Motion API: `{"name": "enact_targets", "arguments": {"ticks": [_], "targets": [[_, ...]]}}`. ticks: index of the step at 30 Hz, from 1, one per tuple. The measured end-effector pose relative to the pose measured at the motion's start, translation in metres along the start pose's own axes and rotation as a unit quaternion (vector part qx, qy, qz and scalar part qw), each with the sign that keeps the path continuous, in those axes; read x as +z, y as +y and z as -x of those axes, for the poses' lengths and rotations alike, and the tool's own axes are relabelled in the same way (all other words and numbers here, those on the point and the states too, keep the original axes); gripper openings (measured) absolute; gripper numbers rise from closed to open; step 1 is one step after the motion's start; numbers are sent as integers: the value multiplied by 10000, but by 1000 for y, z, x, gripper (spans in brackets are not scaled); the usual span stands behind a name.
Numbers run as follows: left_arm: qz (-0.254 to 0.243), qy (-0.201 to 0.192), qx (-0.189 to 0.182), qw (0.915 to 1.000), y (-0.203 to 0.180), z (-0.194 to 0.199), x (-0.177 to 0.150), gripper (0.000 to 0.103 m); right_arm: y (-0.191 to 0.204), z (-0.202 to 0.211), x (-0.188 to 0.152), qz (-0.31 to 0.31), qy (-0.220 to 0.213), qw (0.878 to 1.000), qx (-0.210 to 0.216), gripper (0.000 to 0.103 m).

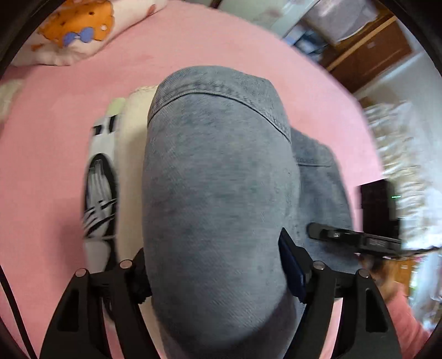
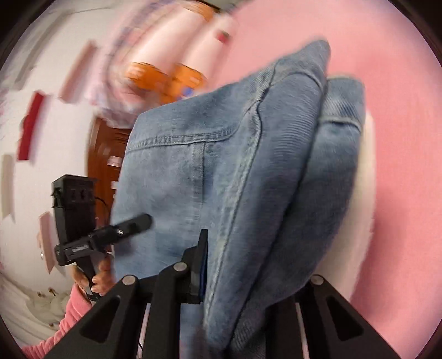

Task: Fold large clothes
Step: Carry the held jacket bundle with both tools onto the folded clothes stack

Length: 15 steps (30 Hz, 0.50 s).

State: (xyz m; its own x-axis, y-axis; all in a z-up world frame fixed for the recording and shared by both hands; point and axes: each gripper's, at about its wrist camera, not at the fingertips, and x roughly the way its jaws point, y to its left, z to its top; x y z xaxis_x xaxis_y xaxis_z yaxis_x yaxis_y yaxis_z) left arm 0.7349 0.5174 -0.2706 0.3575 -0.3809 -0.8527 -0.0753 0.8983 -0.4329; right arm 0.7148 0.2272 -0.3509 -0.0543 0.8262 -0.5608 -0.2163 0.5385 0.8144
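Observation:
A bulky folded blue denim garment [image 1: 218, 171] fills the middle of the left wrist view, above a pink bed sheet [image 1: 55, 143]. My left gripper [image 1: 212, 248] is shut on it, jaws wide, the thick fold bulging against both pads. My right gripper [image 1: 331, 234] reaches in from the right against the denim's edge. In the right wrist view the denim [image 2: 234, 165] hangs in layers, with my right gripper [image 2: 248, 265] shut on it; its right finger is hidden behind the cloth. My left gripper [image 2: 132, 225] shows at the left there, held by a hand [image 2: 102, 276].
A white garment with a black print [image 1: 102, 179] lies on the sheet beneath the denim. A pillow with an orange cartoon [image 1: 77, 24] sits at the far left corner. Wooden furniture [image 1: 373, 55] stands beyond the bed. A pink sleeve [image 2: 69, 317] is at lower left.

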Motion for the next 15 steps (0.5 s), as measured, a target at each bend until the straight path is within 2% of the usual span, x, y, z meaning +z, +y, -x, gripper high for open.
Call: {"name": "enact_targets", "arguments": {"ticks": [2, 3, 6, 8, 11, 13, 15], "targets": [[-239, -65, -160, 9996, 2, -1, -1, 77, -17, -3, 3, -34, -60, 9987, 500, 19], [-349, -86, -149, 9992, 1, -4, -3, 77, -19, -3, 3, 81, -45, 9982, 589, 20], [-403, -176, -259, 9987, 5, -6, -3, 78, -18, -5, -2, 536, -19, 9974, 491, 21], [-371, -198, -301, 9987, 10, -8, 2, 79, -14, -7, 2, 503, -21, 9971, 572, 22], [-348, -218, -274, 9988, 11, -6, 1, 80, -10, -7, 5, 557, -71, 9976, 407, 24], [-335, -292, -115, 9989, 8, -2, -5, 80, -1, -6, 6, 575, -120, 9980, 233, 30], [-334, -558, 195, 9977, 0, 6, -17, 80, 3, 5, 0, 604, -127, 9981, 46, 33]]}}
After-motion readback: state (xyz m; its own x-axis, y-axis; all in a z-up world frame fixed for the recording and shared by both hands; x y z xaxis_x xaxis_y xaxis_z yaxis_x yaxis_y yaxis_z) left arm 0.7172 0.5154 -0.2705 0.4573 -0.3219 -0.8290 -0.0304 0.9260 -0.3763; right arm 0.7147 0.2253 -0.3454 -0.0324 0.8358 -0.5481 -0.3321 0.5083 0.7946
